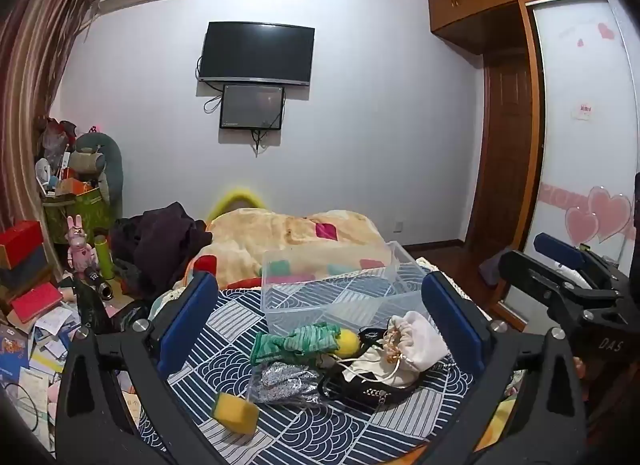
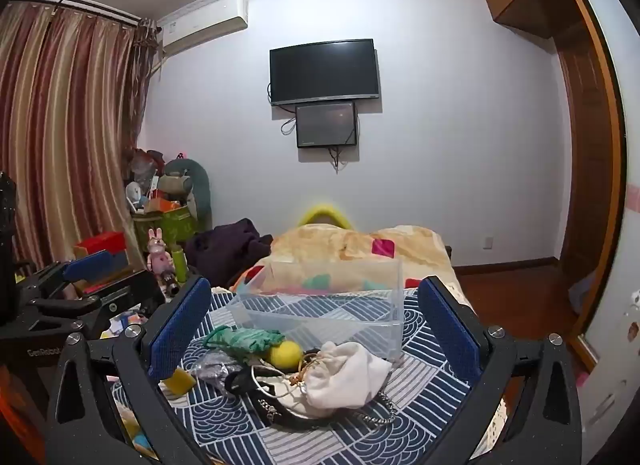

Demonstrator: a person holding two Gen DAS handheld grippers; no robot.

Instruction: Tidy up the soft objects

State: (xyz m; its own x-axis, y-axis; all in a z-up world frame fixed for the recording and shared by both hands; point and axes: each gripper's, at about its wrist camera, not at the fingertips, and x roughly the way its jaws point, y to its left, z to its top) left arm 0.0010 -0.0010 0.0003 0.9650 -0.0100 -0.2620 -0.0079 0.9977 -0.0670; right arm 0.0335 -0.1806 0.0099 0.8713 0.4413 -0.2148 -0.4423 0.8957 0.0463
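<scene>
A clear plastic bin (image 1: 340, 289) (image 2: 320, 305) stands empty on the blue patterned bedcover (image 1: 240, 317). In front of it lie a green glove (image 1: 296, 341) (image 2: 244, 339), a yellow ball (image 1: 347, 342) (image 2: 285, 354), a white drawstring pouch (image 1: 416, 341) (image 2: 344, 377), a silvery cloth (image 1: 288, 383), a black chained strap (image 2: 280, 409) and a yellow sponge (image 1: 235, 412) (image 2: 179, 381). My left gripper (image 1: 320, 325) is open and empty above the pile. My right gripper (image 2: 314, 329) is open and empty, also over the pile; its body shows at the right of the left wrist view (image 1: 568, 285).
A beige patterned blanket (image 1: 288, 233) and a dark garment (image 1: 160, 241) lie beyond the bin. Books, boxes and toys clutter the floor at left (image 1: 48, 305). A wardrobe (image 1: 512, 125) stands at right.
</scene>
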